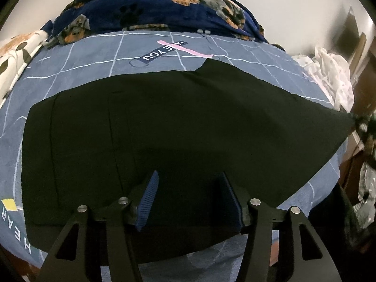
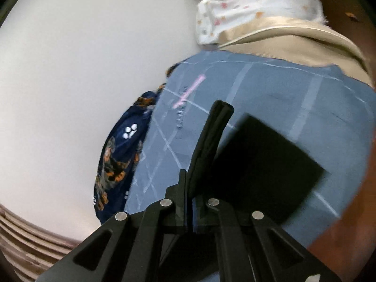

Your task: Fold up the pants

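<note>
Black pants (image 1: 164, 122) lie spread across the blue checked bedsheet (image 1: 94, 56). My left gripper (image 1: 190, 183) is open, its blue-padded fingers (image 1: 150, 195) low over the near edge of the pants, empty. At the far right of the left wrist view the pants taper to a lifted point where the right gripper (image 1: 359, 119) pinches them. In the right wrist view my right gripper (image 2: 190, 188) is shut on a fold of the black pants (image 2: 211, 138), which rises between the fingers; the rest of the cloth (image 2: 263, 164) hangs over the sheet.
A navy dog-print blanket (image 1: 152, 2) lies bunched at the bed's far edge against a white wall. White floral bedding (image 2: 246, 7) and a beige cover (image 2: 293, 42) sit at one end. Brown wooden furniture (image 1: 359, 89) stands beside the bed.
</note>
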